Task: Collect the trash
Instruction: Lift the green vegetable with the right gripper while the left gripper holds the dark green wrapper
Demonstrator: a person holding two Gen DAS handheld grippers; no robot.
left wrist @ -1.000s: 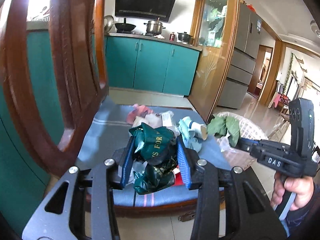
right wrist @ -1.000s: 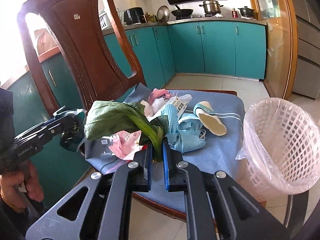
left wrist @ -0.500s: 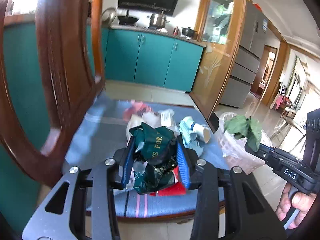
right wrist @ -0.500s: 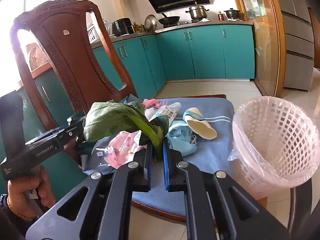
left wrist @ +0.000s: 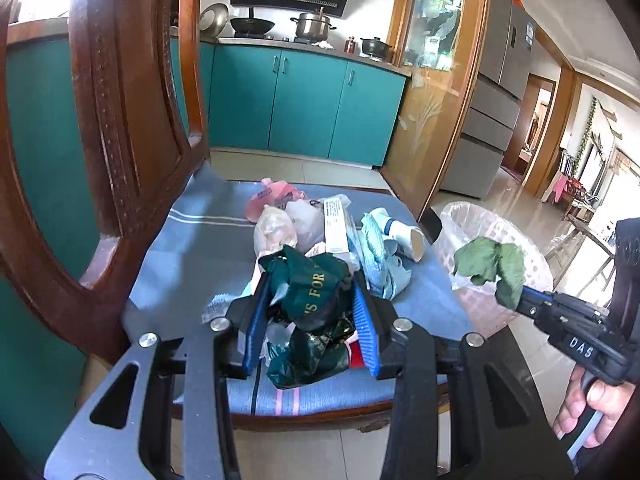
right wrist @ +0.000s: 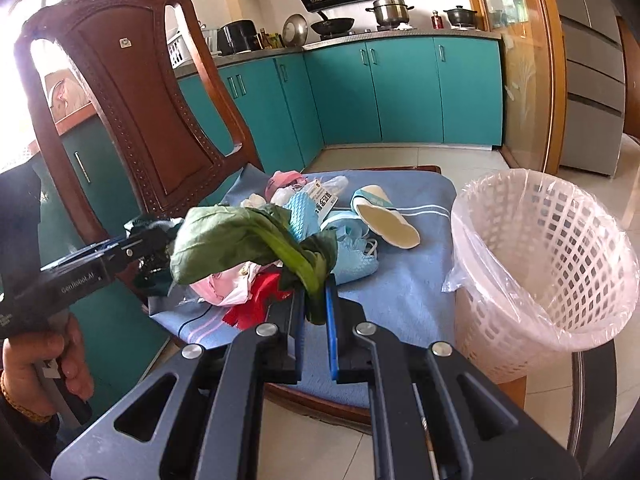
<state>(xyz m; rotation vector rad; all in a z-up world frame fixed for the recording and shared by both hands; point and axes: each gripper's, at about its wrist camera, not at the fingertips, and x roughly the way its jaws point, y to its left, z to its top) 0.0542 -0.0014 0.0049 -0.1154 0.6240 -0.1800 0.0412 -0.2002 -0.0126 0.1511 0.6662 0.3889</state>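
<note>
1. Left wrist view: the left gripper (left wrist: 310, 320) has its blue pads pressed against a crumpled dark green bag (left wrist: 310, 292) with gold lettering, the jaws at a middling width because the bag is bulky. The bag sits at the near edge of the trash heap (left wrist: 320, 236) on the blue cushion (left wrist: 180, 264) of a wooden chair (left wrist: 120, 120).

2. From that same view, the right gripper (left wrist: 520, 300) comes in at about 3 o'clock, carrying a limp green leaf (left wrist: 490, 264) in front of the white basket (left wrist: 472, 220).

3. Right wrist view: the jaws are pinched nearly together on the leaf's stalk (right wrist: 314, 284), which I judge the sensible hold, as the floppy blade (right wrist: 224, 244) would slip or tear.

4. The basket (right wrist: 560, 264), lined with a clear bag, stands just beside the chair at 3 o'clock of this view, close enough for short carries from the seat.

5. Left on the cushion: pink wrappers, a light blue cloth (right wrist: 352, 252), a white slipper (right wrist: 384, 224) at about 12 o'clock and red scraps.

6. The leaf looks not yet over the rim, so I judge the drop is still to come, with most of the heap uncollected.
</note>
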